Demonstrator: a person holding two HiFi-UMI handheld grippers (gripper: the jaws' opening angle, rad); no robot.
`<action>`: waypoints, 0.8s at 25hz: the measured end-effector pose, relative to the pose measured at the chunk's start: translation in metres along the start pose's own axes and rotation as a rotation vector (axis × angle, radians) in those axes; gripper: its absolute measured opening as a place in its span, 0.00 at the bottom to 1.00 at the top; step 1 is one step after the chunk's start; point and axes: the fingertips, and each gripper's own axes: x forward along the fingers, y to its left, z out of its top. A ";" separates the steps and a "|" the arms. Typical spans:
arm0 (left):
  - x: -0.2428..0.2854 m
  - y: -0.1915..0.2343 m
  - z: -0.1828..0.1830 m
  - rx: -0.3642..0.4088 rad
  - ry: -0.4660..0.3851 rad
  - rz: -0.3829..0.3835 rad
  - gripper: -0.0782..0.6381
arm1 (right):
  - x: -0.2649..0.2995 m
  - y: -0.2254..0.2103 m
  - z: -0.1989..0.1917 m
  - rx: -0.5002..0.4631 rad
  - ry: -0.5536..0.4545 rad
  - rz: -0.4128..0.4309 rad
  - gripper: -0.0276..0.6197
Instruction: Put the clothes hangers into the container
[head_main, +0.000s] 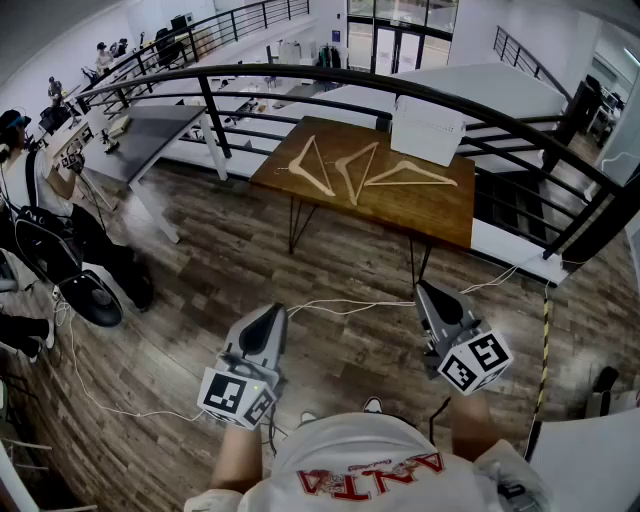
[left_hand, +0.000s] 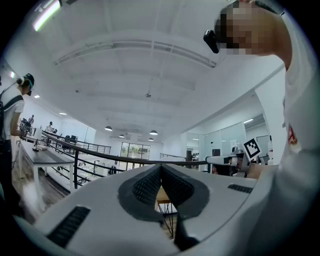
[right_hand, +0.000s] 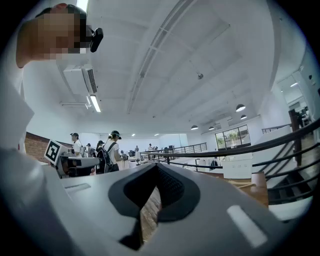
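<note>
Three wooden clothes hangers (head_main: 312, 166) (head_main: 355, 170) (head_main: 412, 176) lie side by side on a brown wooden table (head_main: 440, 208) beyond me. A white box container (head_main: 428, 130) stands at the table's far right corner, also visible as the white box (right_hand: 237, 167) in the right gripper view. My left gripper (head_main: 272, 311) and right gripper (head_main: 422, 288) are held level over the wood floor, well short of the table. Both are shut with nothing between the jaws, as the left gripper (left_hand: 160, 168) and right gripper (right_hand: 157, 166) show in their own views.
A curved black railing (head_main: 400, 90) runs behind the table, with stairs at the right. A grey table (head_main: 140, 135) and people with gear (head_main: 40, 190) are at the left. White cables (head_main: 350, 305) cross the floor between me and the table.
</note>
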 end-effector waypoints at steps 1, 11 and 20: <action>0.000 -0.001 0.000 0.000 0.000 0.000 0.12 | -0.001 0.000 -0.001 0.000 0.001 0.001 0.04; 0.005 -0.009 -0.001 0.000 0.011 -0.008 0.12 | -0.008 -0.006 0.000 -0.006 0.008 -0.003 0.04; 0.036 -0.038 -0.005 0.020 0.022 -0.037 0.12 | -0.031 -0.050 -0.001 0.068 -0.019 -0.034 0.04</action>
